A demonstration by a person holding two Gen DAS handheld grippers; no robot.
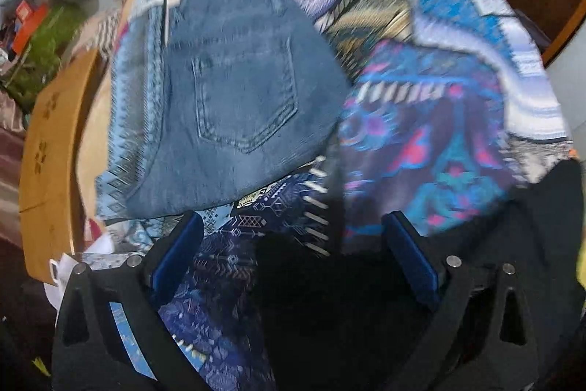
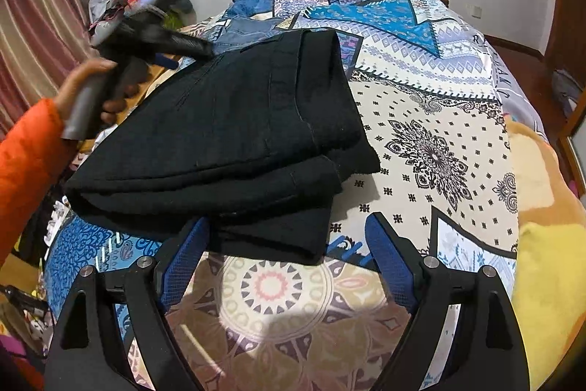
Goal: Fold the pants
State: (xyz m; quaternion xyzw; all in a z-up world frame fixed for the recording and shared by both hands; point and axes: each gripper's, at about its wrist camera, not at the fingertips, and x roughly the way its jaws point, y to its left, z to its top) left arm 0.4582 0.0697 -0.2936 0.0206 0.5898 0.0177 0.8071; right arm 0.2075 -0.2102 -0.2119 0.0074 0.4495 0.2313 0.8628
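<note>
Black pants (image 2: 234, 141) lie folded in a thick stack on the patterned bedspread (image 2: 432, 149). My right gripper (image 2: 289, 237) is open, its blue pads just at the near edge of the stack, empty. My left gripper (image 1: 293, 237) is open; in the right wrist view it (image 2: 164, 57) is held at the far left of the black stack, blurred. A dark mass (image 1: 329, 299), probably the black pants, lies low between its fingers. Folded blue jeans (image 1: 238, 105) lie ahead of it.
A wooden bed frame (image 1: 47, 149) runs along the left edge. Clutter (image 1: 40, 24) is piled by the wall at far left. A yellow and orange blanket (image 2: 549, 244) lies at the bed's right side. Striped curtains (image 2: 29, 24) hang on the left.
</note>
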